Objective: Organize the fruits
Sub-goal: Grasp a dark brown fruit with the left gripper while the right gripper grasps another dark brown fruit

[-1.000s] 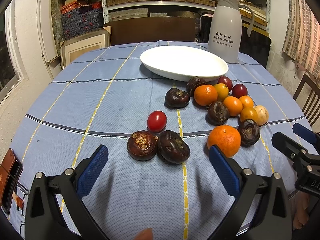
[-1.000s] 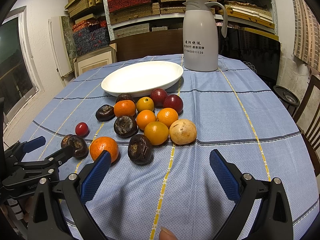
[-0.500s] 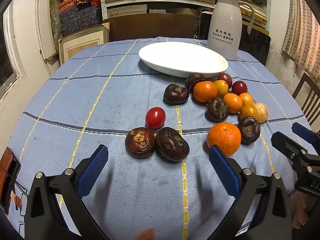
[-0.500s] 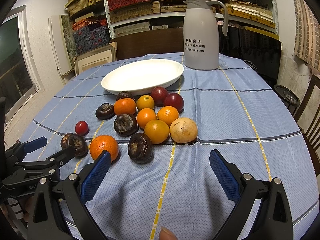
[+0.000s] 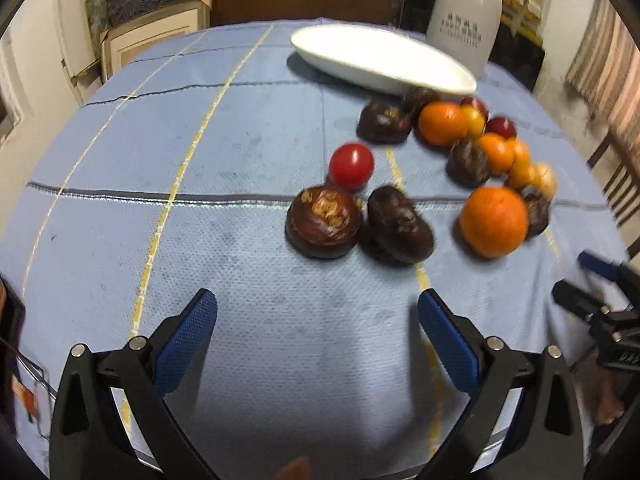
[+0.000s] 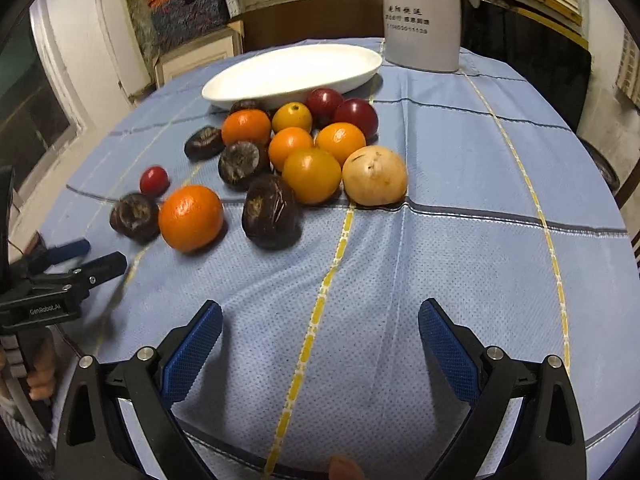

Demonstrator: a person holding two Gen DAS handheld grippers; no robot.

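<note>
Loose fruit lies on a blue tablecloth in front of an empty white oval dish (image 5: 384, 62) (image 6: 292, 72). Two dark brown fruits (image 5: 324, 222) (image 5: 398, 226) and a small red tomato (image 5: 351, 162) lie closest to my left gripper (image 5: 316, 328), which is open and empty just short of them. A big orange (image 5: 494, 222) (image 6: 191, 218) sits to their right. My right gripper (image 6: 320, 334) is open and empty, hovering near the cloth short of a dark fruit (image 6: 271, 212), a yellow-orange fruit (image 6: 312, 175) and a pale tan fruit (image 6: 374, 175).
A white thermos jug (image 6: 420, 16) stands behind the dish. Shelves with boxes (image 6: 192, 12) line the back wall. A chair (image 5: 616, 176) stands at the right of the table. Each gripper shows at the edge of the other's view (image 5: 600, 308) (image 6: 60, 280).
Both grippers have moved forward and lower toward the fruit, so the fruit looks larger and nearer. The left view has swung left and is blurred by motion. No fruit has moved.
</note>
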